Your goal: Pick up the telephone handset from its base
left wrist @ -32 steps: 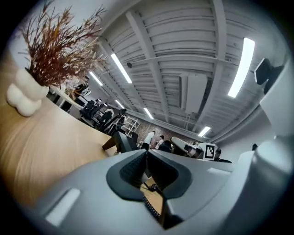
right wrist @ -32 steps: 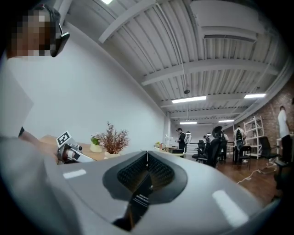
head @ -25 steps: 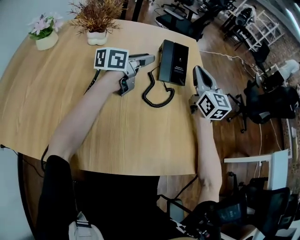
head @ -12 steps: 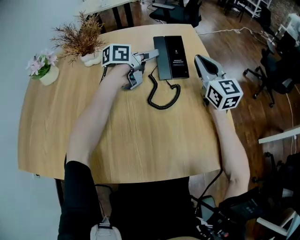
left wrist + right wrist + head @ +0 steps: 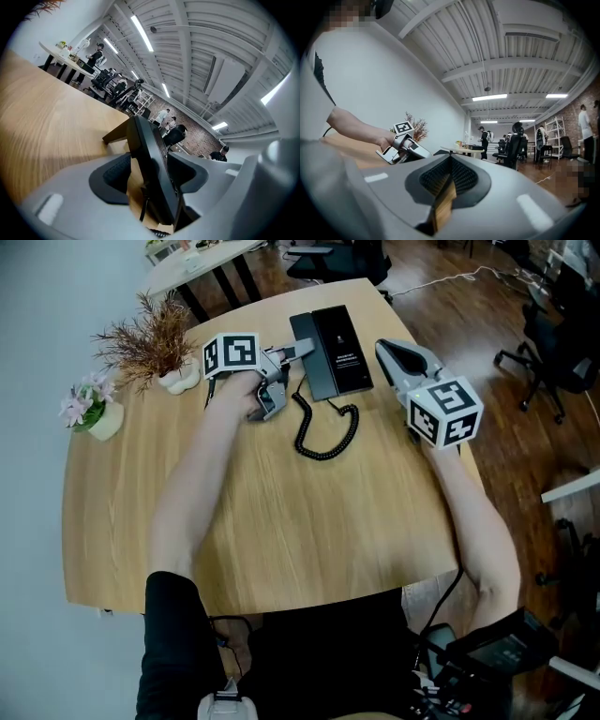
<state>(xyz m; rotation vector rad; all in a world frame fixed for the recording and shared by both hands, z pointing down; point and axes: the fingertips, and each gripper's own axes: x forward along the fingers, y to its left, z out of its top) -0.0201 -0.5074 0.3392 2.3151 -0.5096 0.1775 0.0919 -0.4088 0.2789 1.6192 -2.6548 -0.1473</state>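
The black telephone base (image 5: 345, 345) lies at the far side of the table, with the handset (image 5: 314, 381) resting along its left part. A coiled cord (image 5: 323, 432) loops in front of it. My left gripper (image 5: 300, 351) reaches the handset from the left. In the left gripper view the handset (image 5: 145, 140) stands between the jaws of the left gripper (image 5: 151, 174). The jaws are opening, and bare wood shows between the left pad and the handset. My right gripper (image 5: 384, 351) hovers just right of the base, shut with nothing in it (image 5: 450, 176).
On the round wooden table (image 5: 281, 521), a dried plant in a white pot (image 5: 178, 379) and a small pot of pink flowers (image 5: 94, 413) stand at the far left. The table's right edge lies close behind the right gripper, with floor and office chairs beyond.
My left gripper has moved right, toward the phone, and its jaws now sit around the handset's edge. The right gripper has stayed beside the base.
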